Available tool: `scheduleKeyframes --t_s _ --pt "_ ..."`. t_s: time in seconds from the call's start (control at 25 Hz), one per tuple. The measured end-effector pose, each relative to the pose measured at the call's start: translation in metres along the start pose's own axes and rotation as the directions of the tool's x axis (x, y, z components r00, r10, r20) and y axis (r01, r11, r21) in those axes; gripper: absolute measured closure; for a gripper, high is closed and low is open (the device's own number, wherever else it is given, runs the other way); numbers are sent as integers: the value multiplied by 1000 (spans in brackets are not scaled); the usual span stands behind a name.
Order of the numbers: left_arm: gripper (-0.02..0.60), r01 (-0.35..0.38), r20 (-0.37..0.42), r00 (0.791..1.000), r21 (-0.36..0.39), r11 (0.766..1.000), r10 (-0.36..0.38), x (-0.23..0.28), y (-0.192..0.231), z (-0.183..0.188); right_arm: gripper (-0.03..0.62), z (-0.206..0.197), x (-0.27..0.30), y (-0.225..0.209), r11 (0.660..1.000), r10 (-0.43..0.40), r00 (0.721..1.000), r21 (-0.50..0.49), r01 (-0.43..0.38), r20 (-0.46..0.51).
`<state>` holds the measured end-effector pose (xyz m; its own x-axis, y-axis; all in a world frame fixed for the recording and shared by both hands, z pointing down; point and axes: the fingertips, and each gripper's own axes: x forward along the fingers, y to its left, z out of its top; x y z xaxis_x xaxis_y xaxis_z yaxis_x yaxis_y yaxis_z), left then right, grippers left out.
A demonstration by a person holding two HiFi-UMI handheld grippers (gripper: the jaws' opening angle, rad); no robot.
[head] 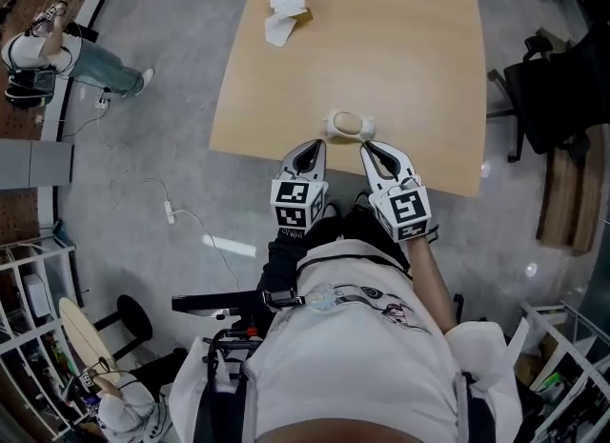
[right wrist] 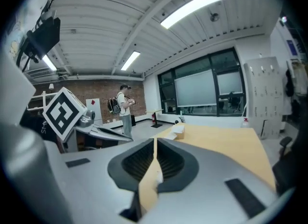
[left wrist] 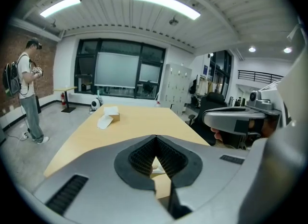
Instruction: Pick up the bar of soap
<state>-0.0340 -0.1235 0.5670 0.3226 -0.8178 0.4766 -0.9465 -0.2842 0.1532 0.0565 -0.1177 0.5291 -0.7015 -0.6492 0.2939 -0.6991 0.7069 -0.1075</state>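
The bar of soap [head: 348, 123] is a pale oval lying in a small white dish near the front edge of the wooden table [head: 400, 41]. Both grippers hover just short of that edge, pointing at the soap. My left gripper [head: 315, 144] sits to its lower left and my right gripper [head: 365, 147] to its lower right; neither touches it. In the left gripper view the left gripper's [left wrist: 155, 137] jaws meet at the tips with nothing between them. A pale bit of the soap [left wrist: 157, 167] shows through the gap behind them. The right gripper [right wrist: 155, 141] is likewise shut and empty.
A small cardboard box with white paper [head: 286, 10] lies at the table's far left corner. A person with a backpack [head: 52, 58] stands on the floor to the left. A black office chair [head: 548, 84] stands at the table's right side.
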Motion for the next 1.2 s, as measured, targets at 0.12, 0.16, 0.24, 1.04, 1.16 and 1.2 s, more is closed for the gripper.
scheduleKeyframes --t_s 0.12,0.16,0.24,1.04,1.16,1.2 --pt "578 -15 -47 999 -3 1000 15 14 10 -13 589 -22 14 -11 1000 27 997 3 -26 -70" --pt "578 -17 -61 998 -4 1000 17 20 14 -18 589 -31 21 -15 999 36 995 -3 -37 -97" --pt "578 -18 -94 995 -6 1000 17 32 23 -30 589 -50 37 -21 998 61 986 -21 -65 -154" --pt "578 -17 -310 951 -89 996 -12 72 79 -119 357 -204 144 -51 781 176 665 -309 -543 -725" --pt "578 -21 -319 948 -103 994 -13 67 87 -128 338 -222 157 -49 720 153 603 -330 -611 -783" --pt "578 -23 -321 947 -108 994 -13 65 89 -131 338 -227 160 -50 706 140 588 -336 -623 -796"
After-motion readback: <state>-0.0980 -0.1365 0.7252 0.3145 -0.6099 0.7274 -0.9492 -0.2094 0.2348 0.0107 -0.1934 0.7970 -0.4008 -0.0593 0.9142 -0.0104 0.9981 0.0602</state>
